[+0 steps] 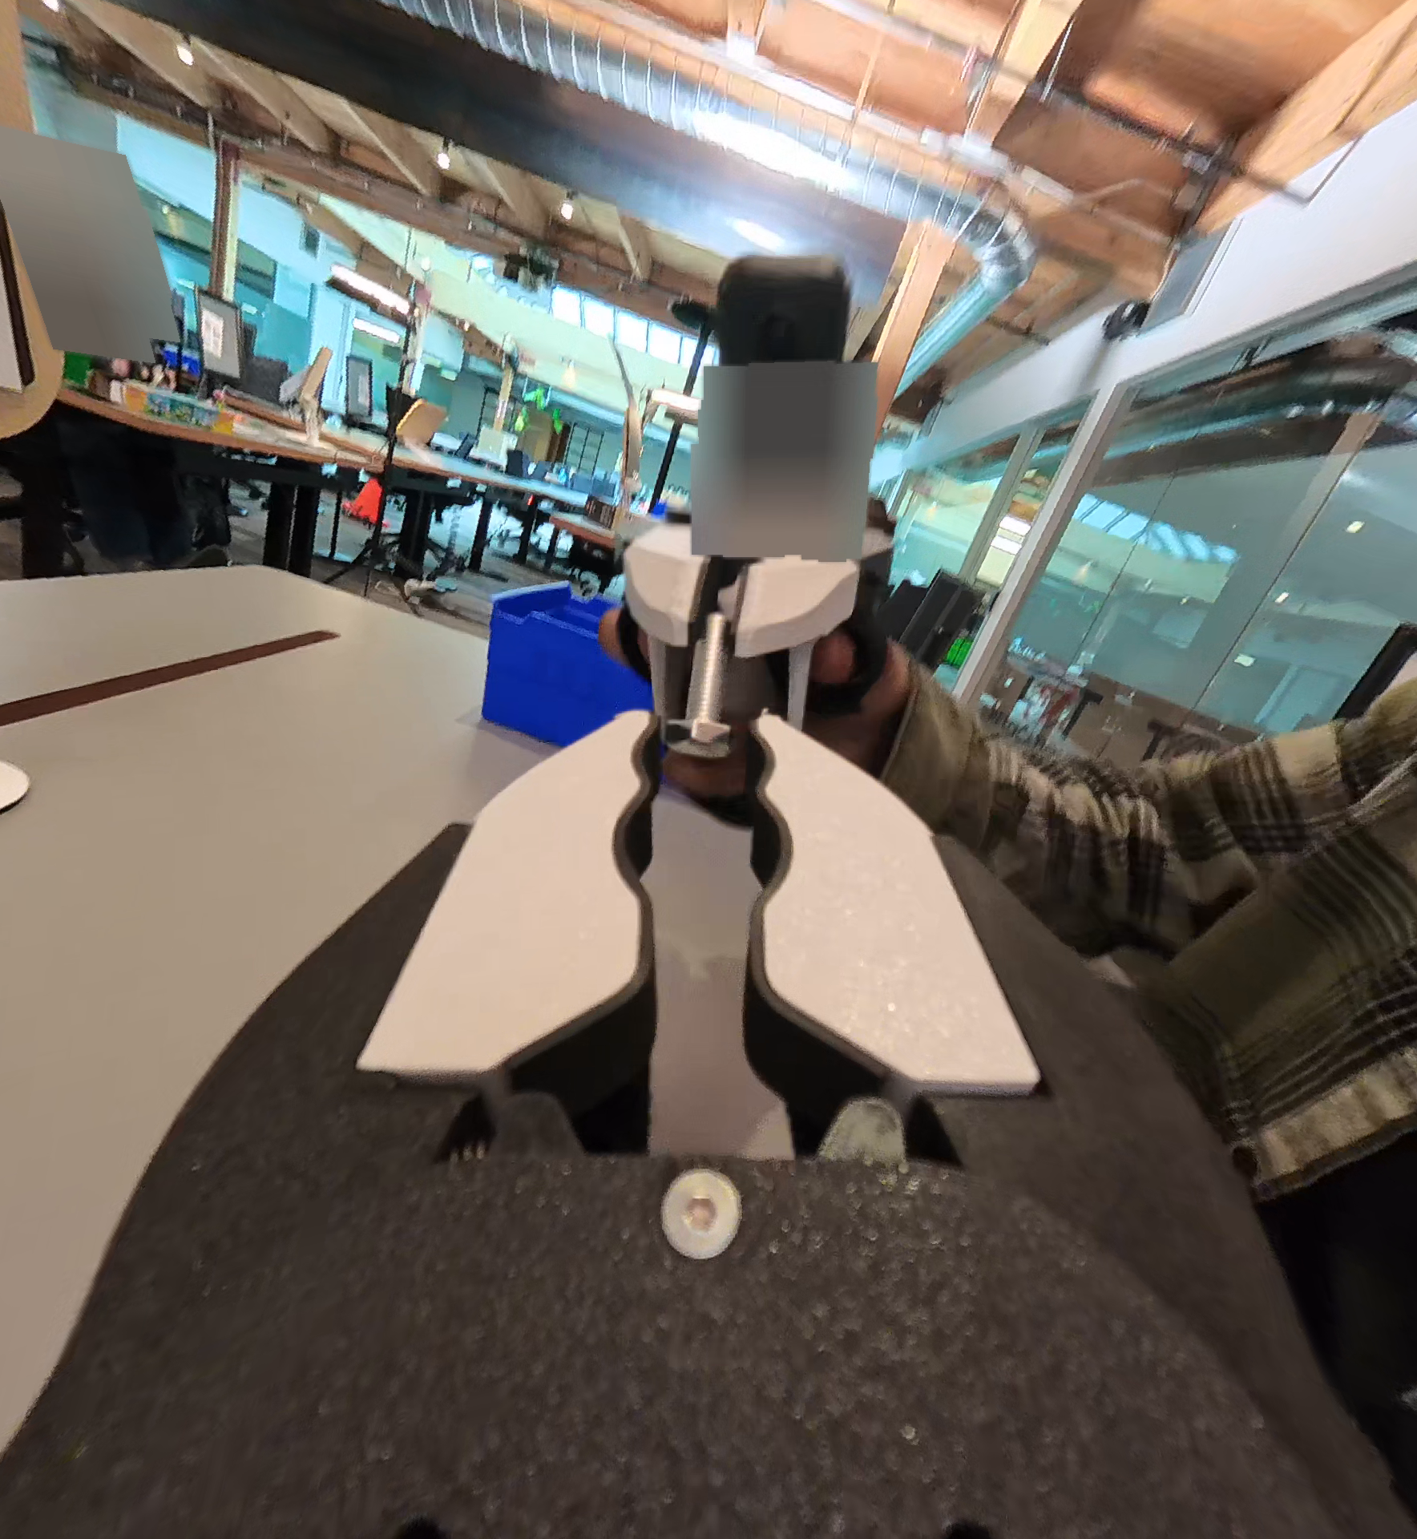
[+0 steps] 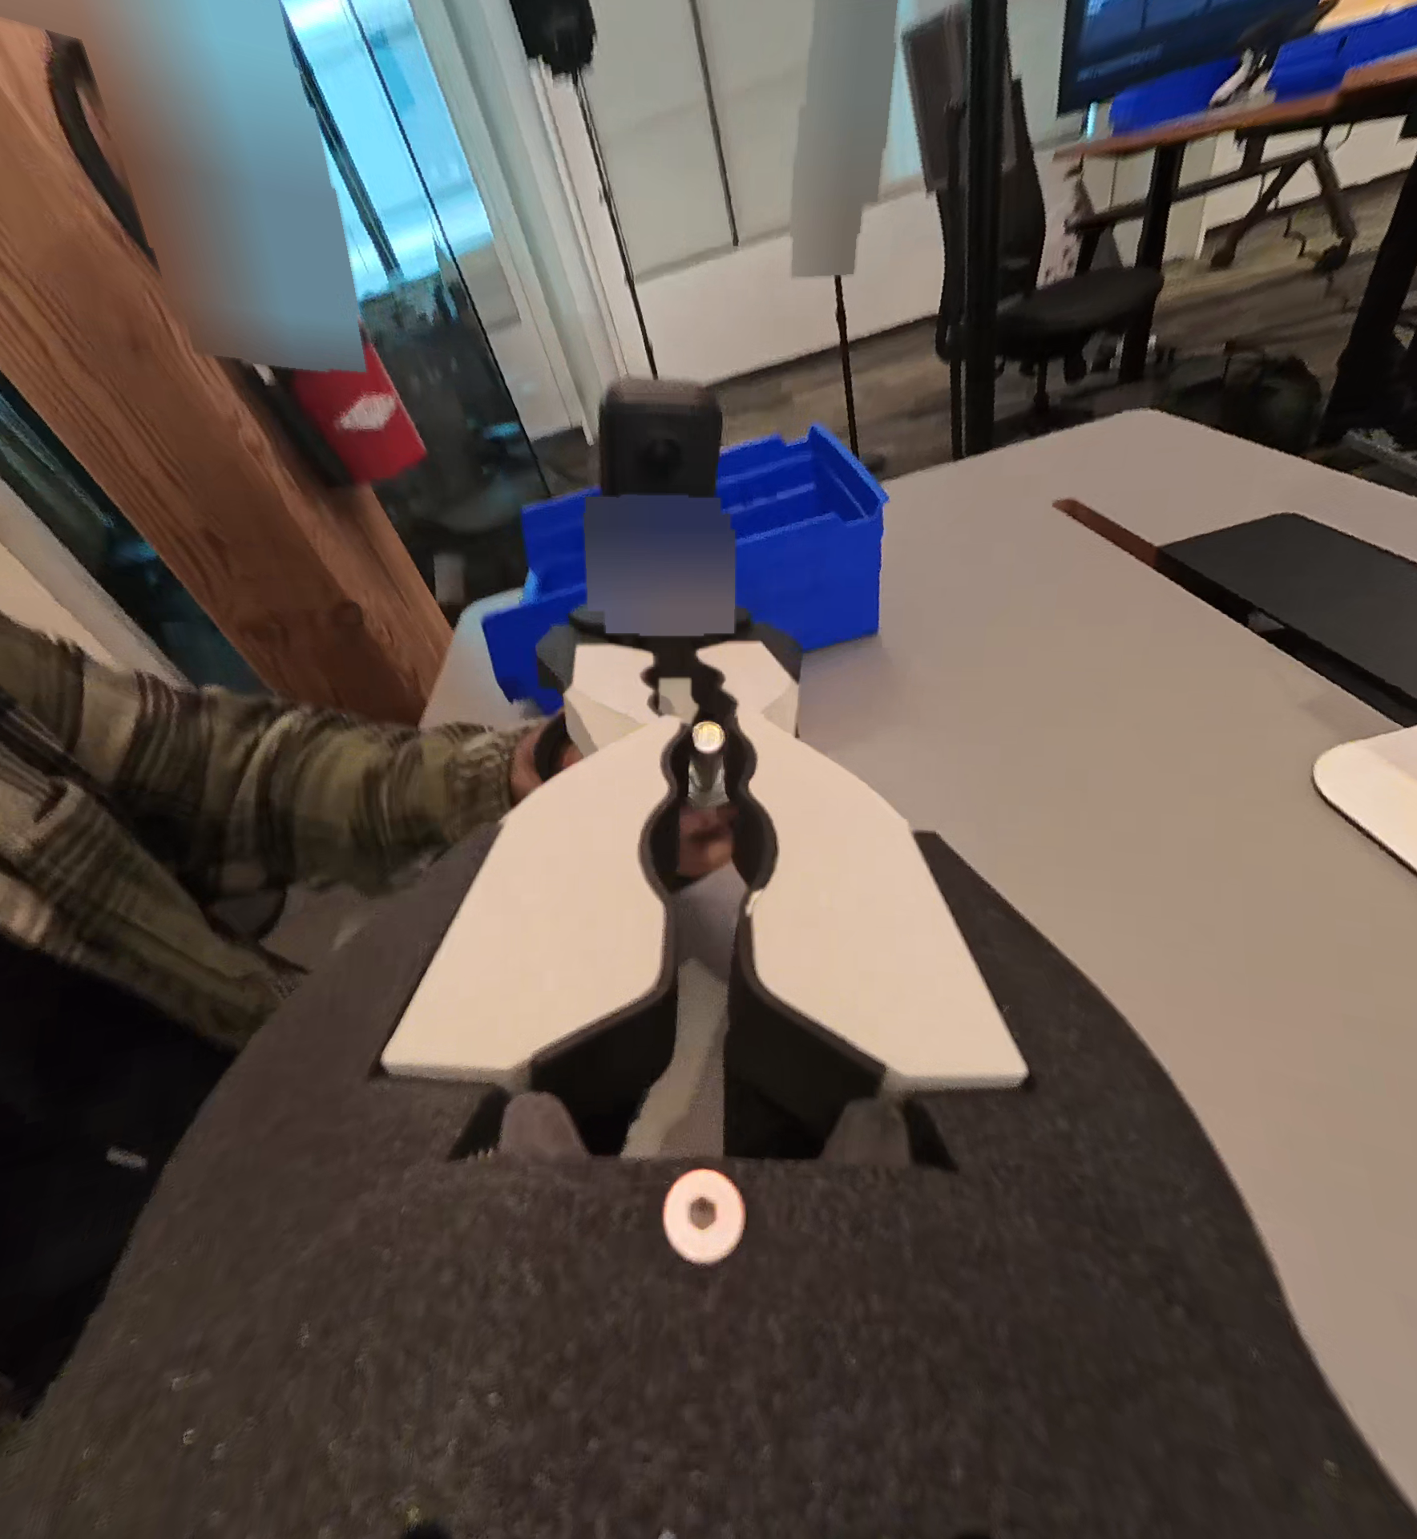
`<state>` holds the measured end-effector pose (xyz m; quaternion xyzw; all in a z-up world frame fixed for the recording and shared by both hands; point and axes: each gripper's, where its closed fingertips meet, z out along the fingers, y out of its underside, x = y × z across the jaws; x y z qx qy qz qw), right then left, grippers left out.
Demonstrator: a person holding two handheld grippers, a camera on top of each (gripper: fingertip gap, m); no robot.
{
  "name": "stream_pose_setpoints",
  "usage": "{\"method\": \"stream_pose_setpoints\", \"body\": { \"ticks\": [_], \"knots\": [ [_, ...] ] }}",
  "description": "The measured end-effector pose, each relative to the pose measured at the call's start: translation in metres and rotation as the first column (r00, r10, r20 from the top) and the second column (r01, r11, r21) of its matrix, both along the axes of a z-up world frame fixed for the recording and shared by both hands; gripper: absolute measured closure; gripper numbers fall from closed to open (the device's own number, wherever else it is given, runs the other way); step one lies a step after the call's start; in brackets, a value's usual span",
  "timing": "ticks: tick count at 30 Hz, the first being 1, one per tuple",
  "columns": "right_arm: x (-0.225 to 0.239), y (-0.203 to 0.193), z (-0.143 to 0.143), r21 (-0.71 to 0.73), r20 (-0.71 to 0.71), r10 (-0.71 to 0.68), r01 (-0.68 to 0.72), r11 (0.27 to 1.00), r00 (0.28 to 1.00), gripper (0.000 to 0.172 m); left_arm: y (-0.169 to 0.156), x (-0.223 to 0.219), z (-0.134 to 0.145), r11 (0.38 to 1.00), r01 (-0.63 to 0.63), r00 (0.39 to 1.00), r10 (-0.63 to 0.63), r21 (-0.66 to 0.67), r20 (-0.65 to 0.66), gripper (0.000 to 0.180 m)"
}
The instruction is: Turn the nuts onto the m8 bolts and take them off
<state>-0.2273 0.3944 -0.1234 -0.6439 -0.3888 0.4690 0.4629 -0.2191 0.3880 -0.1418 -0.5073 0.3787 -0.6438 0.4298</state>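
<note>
Silver M8 bolt (image 1: 709, 666), threaded shank, w/ hex nut (image 1: 698, 734) plus washer at lower end, held in air over grey table (image 1: 189, 833) near blue bin (image 1: 547, 658). Right gripper (image 2: 707, 749) jaws pinching bolt shank; left gripper (image 1: 701, 737) jaws closed round the nut. No readable writing on bolt or nut.

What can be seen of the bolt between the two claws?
The bolt is bright silver metal with a threaded shank and a nut at its lower end. In the left wrist view it stands roughly upright: its top goes up between the fingers of the right claw, and its nut end sits at the tips of the left claw. It is in the air, above the grey table.
</note>
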Motion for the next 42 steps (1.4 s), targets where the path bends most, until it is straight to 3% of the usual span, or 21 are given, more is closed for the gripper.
{"method": "stream_pose_setpoints", "body": {
  "ticks": [8,12,17,21,29,42],
  "knots": [
    [0.000,-0.006,-0.015,0.004,0.253,0.105,-0.109,0.994,0.962,0.165,-0.003,0.004,-0.020,0.994,0.001,0.984,0.018,0.107,-0.179,0.150],
    [-0.001,-0.008,-0.023,-0.021,0.290,0.143,-0.143,0.990,0.946,0.165,-0.008,0.009,-0.025,0.988,0.020,0.974,0.016,0.155,-0.225,0.155],
    [0.002,-0.004,-0.035,-0.006,0.320,0.130,-0.135,0.991,0.939,0.165,0.000,0.002,-0.043,0.981,0.016,0.936,0.054,0.196,-0.347,0.146],
    [0.003,0.012,-0.064,0.008,0.359,0.095,-0.105,0.994,0.929,0.165,0.015,-0.024,-0.048,0.980,-0.012,0.907,0.095,0.201,-0.410,0.139],
    [-0.017,0.020,-0.134,-0.043,0.464,0.145,-0.142,0.989,0.874,0.165,0.029,-0.043,-0.045,0.980,-0.051,0.903,0.128,0.193,-0.410,0.139],
    [-0.019,0.020,-0.162,-0.030,0.534,0.150,-0.159,0.987,0.832,0.164,0.025,-0.038,-0.051,0.979,-0.031,0.891,0.117,0.199,-0.439,0.139]
  ]
}}
